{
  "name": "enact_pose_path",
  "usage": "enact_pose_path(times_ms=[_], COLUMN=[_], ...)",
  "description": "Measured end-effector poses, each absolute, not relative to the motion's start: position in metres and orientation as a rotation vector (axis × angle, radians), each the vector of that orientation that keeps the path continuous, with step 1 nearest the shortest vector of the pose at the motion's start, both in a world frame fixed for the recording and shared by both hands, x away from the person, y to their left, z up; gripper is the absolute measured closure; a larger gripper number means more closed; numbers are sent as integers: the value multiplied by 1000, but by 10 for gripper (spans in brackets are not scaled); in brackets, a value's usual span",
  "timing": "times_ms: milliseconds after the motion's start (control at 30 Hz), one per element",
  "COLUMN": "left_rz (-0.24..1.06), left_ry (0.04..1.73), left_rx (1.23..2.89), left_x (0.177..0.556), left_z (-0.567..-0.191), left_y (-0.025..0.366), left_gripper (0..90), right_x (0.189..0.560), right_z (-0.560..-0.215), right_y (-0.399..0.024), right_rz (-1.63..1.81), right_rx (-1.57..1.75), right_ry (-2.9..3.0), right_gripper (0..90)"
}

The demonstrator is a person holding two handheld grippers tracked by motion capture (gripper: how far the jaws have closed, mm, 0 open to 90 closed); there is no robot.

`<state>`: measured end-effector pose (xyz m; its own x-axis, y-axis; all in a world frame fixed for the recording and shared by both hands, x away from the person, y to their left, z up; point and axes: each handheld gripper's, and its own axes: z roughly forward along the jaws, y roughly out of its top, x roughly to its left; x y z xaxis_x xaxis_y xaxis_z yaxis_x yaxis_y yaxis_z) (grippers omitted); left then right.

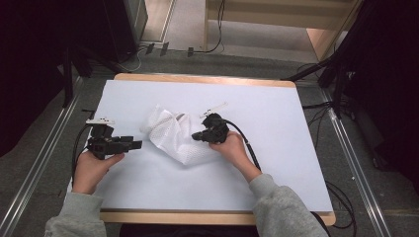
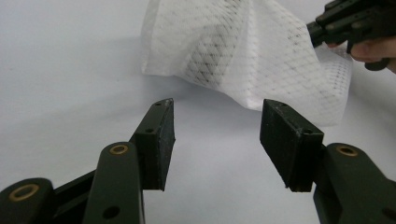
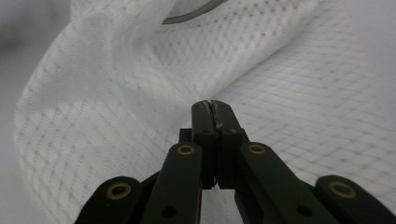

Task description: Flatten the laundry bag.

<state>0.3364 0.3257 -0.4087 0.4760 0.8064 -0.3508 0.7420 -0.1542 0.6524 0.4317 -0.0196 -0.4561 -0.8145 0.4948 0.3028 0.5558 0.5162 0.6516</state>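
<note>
Starting at the left. Holding the left gripper [image 1: 137,144] low over the white sheet [image 1: 148,187], at about nine o'clock from the white net cloth [image 1: 173,138]. Pointing it toward three o'clock, right at the cloth. Keeping the jaws spread wide, with nothing between them. Not touching the cloth, just sitting near its edge. Looking along the left gripper [image 2: 217,140] in its own view, seeing the net cloth [image 2: 243,56] a little way ahead, past the open jaws. Probably waiting there, ready to grab the near edge.

Moving to the middle. Lying bunched and folded on the sheet, near the middle of the table [image 1: 197,79], a bit toward eleven o'clock. Puffing up in soft folds, so not lying flat yet.

Moving to the right. Holding the right gripper [image 1: 195,136] at about three o'clock from the cloth, with the right hand [image 1: 232,148] behind it. Pointing toward nine o'clock, with the tips right at the cloth. Pressing the jaws of the right gripper [image 3: 212,112] tight together in its own view, with the net cloth [image 3: 93,116] all around the tips. Not being able to tell whether a bit of cloth is pinched there. Likely holding that side in place, or pushing it, so the other tool can take the far side.
</note>
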Motion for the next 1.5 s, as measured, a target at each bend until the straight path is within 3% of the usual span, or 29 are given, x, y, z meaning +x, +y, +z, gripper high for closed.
enact_pose_path(times_ms=[567,667,900,1000,1233,1500], left_rz=[137,133,96,99,19,-75], left_ry=[1293,1303,1291,1272,1197,1104], left_rx=[1870,1856,1883,1908,2005,2066], left_x=[379,388,410,418,425,393], left_z=[-390,-388,-387,-387,-396,-401], left_y=[332,331,321,311,291,288], left_gripper=[445,504,786,855,880,867], right_x=[387,379,369,365,361,365], right_z=[-456,-458,-463,-464,-464,-453], right_y=[3,5,5,5,3,-12], right_rz=[-1181,-1168,-1148,-1145,-1153,-1208], right_rx=[-779,-761,-761,-753,-751,-796], right_ry=[-2708,-2718,-2732,-2736,-2737,-2728], right_gripper=[900,900,900,900,900,891])
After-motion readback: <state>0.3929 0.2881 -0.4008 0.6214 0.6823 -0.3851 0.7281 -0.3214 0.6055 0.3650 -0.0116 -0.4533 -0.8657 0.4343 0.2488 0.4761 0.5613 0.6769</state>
